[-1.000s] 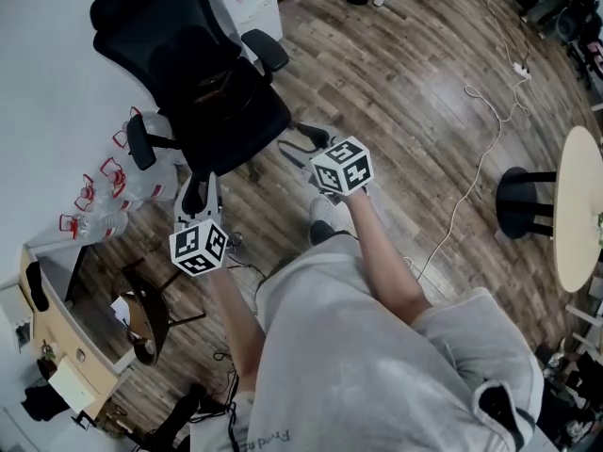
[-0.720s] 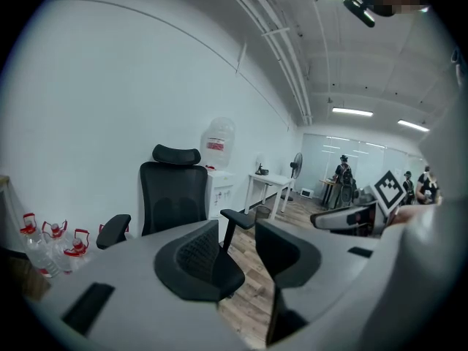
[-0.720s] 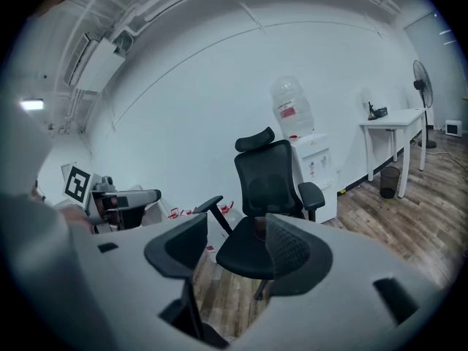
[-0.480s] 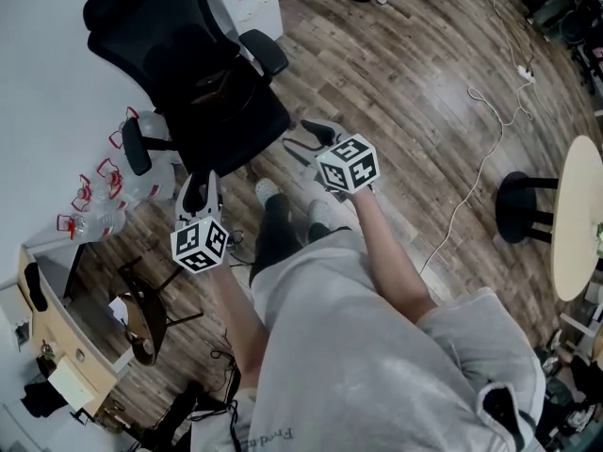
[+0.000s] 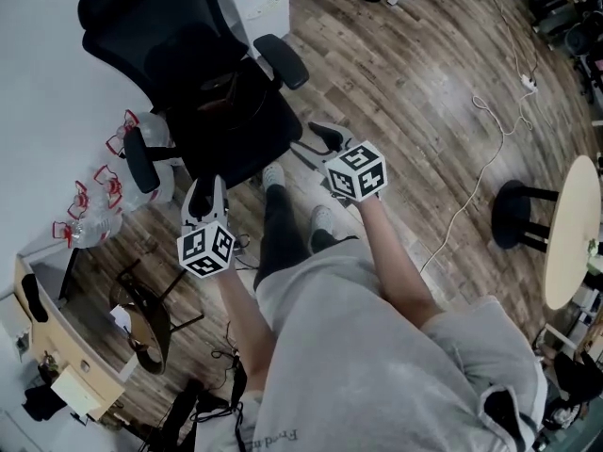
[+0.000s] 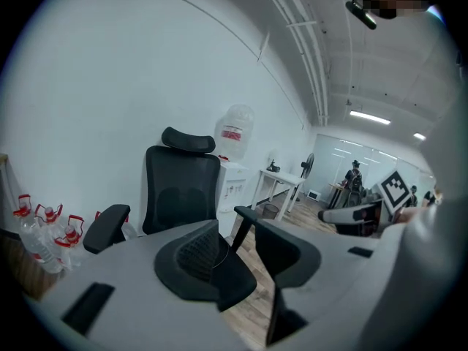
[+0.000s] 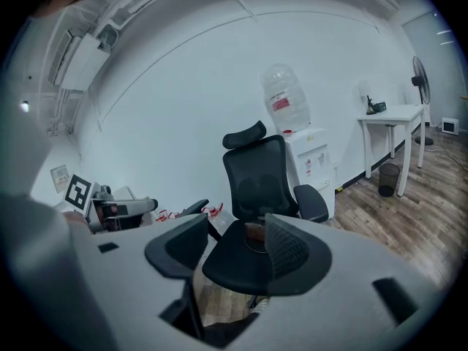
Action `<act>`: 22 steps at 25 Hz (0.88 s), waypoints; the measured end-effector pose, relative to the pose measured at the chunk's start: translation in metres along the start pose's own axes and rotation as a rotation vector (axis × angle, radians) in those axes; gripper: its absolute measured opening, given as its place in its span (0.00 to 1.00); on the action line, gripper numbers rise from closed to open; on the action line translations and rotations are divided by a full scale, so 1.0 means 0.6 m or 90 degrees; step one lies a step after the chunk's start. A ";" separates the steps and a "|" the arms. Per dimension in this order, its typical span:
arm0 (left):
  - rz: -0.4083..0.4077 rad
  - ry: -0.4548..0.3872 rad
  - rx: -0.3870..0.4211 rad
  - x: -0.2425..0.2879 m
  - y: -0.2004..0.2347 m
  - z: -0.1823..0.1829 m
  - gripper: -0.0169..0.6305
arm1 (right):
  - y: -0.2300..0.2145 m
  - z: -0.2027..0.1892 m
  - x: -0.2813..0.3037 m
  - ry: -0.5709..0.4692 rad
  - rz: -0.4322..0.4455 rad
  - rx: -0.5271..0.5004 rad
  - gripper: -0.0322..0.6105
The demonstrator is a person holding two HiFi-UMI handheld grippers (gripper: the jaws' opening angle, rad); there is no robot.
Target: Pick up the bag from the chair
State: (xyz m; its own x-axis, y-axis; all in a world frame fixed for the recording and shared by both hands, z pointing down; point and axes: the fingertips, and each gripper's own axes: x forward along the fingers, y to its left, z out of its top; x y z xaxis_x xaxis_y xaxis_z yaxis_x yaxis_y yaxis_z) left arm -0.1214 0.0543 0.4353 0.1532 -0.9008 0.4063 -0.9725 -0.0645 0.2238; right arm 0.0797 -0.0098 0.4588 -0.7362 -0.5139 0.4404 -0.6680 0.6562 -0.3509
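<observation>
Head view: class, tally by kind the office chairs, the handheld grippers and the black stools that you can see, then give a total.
Office chair: 1
Grippers: 2 (left gripper, right gripper)
Black stool: 1
Total: 4

Bag [image 7: 254, 232], dim and partly hidden

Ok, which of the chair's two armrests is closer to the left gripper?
The armrest beside the bottles; it sits just off the left gripper, while the other armrest is across the seat.
</observation>
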 end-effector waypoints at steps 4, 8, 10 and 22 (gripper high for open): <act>-0.003 0.038 -0.022 0.099 0.081 -0.003 0.26 | -0.025 0.028 0.114 0.003 -0.021 -0.004 0.42; -0.016 0.060 -0.030 0.201 0.140 0.025 0.25 | -0.049 0.078 0.217 0.003 -0.031 0.003 0.41; -0.024 0.072 -0.035 0.252 0.166 0.032 0.26 | -0.060 0.093 0.266 0.007 -0.031 0.020 0.41; -0.053 0.176 -0.066 0.500 0.303 -0.064 0.26 | -0.144 -0.011 0.503 0.093 -0.061 0.097 0.39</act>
State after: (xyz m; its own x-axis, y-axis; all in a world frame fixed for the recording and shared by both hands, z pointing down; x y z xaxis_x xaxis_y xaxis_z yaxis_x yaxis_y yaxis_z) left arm -0.2458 -0.2111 0.6316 0.2877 -0.7428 0.6046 -0.9335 -0.0764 0.3504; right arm -0.0839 -0.2180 0.6277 -0.6526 -0.4775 0.5883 -0.7508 0.5119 -0.4174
